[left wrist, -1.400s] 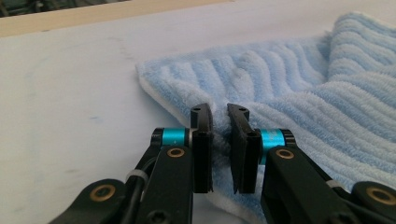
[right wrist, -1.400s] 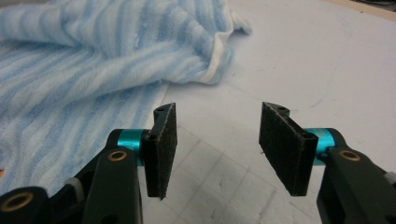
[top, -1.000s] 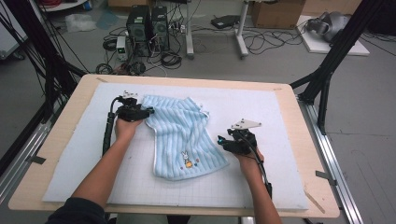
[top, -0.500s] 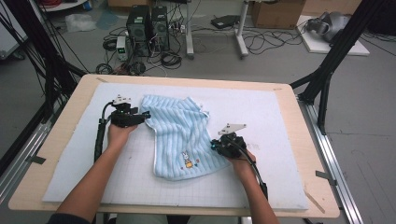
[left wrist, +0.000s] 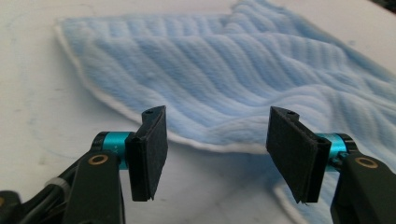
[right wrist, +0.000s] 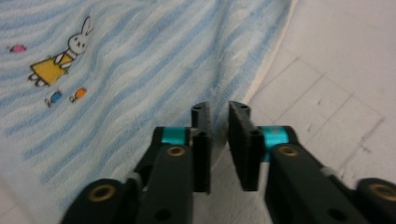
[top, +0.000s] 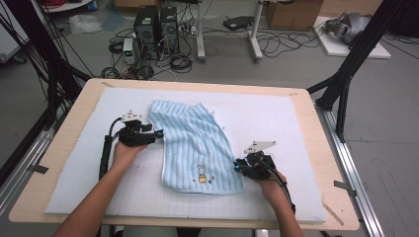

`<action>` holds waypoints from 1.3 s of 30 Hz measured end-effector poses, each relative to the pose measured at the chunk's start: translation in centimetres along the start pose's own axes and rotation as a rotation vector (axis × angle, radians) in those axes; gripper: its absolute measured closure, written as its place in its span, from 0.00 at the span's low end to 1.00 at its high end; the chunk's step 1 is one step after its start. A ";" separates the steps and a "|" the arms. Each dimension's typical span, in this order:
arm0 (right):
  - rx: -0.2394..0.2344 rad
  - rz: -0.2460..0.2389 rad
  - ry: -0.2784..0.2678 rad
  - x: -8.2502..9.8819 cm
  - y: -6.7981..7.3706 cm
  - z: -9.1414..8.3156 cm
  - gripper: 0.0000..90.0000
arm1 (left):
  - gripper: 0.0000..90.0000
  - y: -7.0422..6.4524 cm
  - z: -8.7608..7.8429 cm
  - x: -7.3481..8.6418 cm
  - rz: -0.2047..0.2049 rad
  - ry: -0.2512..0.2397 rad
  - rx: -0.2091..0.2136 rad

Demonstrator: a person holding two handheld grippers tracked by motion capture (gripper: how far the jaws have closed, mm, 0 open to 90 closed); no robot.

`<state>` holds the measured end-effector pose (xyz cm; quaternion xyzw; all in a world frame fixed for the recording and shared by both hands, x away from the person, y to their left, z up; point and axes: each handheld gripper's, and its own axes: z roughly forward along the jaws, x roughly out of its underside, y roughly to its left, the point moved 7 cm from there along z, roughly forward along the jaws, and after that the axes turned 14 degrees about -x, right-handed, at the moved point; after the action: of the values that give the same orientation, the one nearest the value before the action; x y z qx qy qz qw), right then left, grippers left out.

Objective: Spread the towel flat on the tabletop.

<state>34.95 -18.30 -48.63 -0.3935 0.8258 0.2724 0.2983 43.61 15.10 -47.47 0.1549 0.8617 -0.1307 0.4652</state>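
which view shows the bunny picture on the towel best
The right gripper view: the bunny picture on the blue towel is large and sharp there. The high view shows it tiny; the left gripper view shows plain towel ribs.

Wooden table (top: 69, 126), white mat (top: 276, 123), blue towel (top: 192, 138)

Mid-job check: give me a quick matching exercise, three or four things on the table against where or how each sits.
Things:
1. left gripper
2. right gripper
3. towel
4. rabbit picture

States:
a. near the towel's near hem
b. jaws wide apart at the towel's left edge
c. pale blue, striped, lying on the white mat
d. jaws nearly together at the towel's right edge

Pairs: 1-b, 2-d, 3-c, 4-a
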 end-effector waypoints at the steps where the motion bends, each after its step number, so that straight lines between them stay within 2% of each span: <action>1: 0.005 0.006 -0.021 -0.2 -0.1 0.0 0.75 | 0.43 -0.5 -0.1 0.3 0.004 0.006 0.015; 3: 0.027 0.016 -0.060 -0.7 -0.3 -0.1 0.64 | 0.43 -1.4 0.0 1.0 0.024 0.037 0.043; 5: 0.052 0.031 -0.099 -1.2 -0.7 0.0 0.61 | 0.42 -2.2 -0.1 1.2 0.032 0.044 0.067; 6: 0.061 0.022 -0.114 -1.4 -0.9 0.1 0.60 | 0.42 -2.5 -0.1 1.2 0.034 0.048 0.077; 9: 0.075 0.025 -0.135 -1.8 -1.3 0.4 0.57 | 0.42 -3.0 -0.6 1.0 0.044 0.032 0.076; 13: 0.083 0.042 -0.144 -1.8 -1.6 0.5 0.53 | 0.42 -2.8 -1.5 1.3 0.050 0.014 0.071; 15: 0.076 0.044 -0.141 -1.7 -1.6 0.6 0.52 | 0.42 -2.8 -1.6 1.9 0.070 0.030 0.071; 17: 0.067 0.028 -0.127 -1.7 -1.6 0.9 0.53 | 0.44 -3.0 -1.5 2.6 0.106 0.053 0.080; 18: 0.067 0.017 -0.118 -1.7 -1.5 1.2 0.54 | 0.45 -3.4 -1.4 2.9 0.110 0.057 0.094; 20: 0.065 0.000 -0.103 -1.8 -1.3 1.7 0.57 | 0.47 -3.9 -1.2 3.0 0.171 0.069 0.090; 22: 0.064 -0.008 -0.099 -2.0 -1.2 2.1 0.58 | 0.49 -4.2 -1.1 3.2 0.211 0.082 0.075; 24: 0.064 -0.013 -0.098 -2.2 -1.2 2.5 0.59 | 0.56 -4.6 -1.0 3.3 0.263 0.082 0.050; 25: 0.060 -0.006 -0.096 -2.4 -1.3 2.8 0.59 | 0.64 -4.8 -1.0 3.3 0.282 0.073 0.067; 26: 0.059 0.001 -0.093 -2.4 -1.4 3.1 0.58 | 0.84 -5.0 -1.1 3.3 0.295 0.066 0.081; 27: 0.066 0.025 -0.084 -2.4 -1.5 3.4 0.57 | 0.93 -5.0 -0.9 3.2 0.315 0.063 0.068; 28: 0.071 0.045 -0.098 -2.6 -1.7 3.5 0.57 | 0.94 -5.0 -0.7 3.0 0.321 0.063 0.066; 30: 0.096 0.077 -0.085 -2.8 -2.0 3.6 0.59 | 0.95 -4.7 -0.2 2.5 0.302 0.057 0.040; 33: 0.099 0.059 -0.079 -3.3 -2.4 3.8 0.80 | 0.95 -3.7 0.6 1.6 0.257 0.049 0.009; 35: 0.101 0.040 -0.071 -3.6 -2.5 4.1 0.90 | 0.95 -3.1 1.1 1.0 0.222 0.039 -0.004; 37: 0.121 0.038 -0.058 -4.0 -2.8 4.2 0.91 | 0.95 -2.6 1.6 0.5 0.209 0.039 -0.012; 39: 0.153 0.038 -0.069 -4.4 -3.4 4.3 0.92 | 0.95 -2.6 2.1 -0.1 0.208 0.023 -0.023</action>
<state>41.12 -15.07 -49.15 -0.3440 0.8408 0.2277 0.3506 44.22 11.91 -48.25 0.2399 0.8476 -0.0701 0.4681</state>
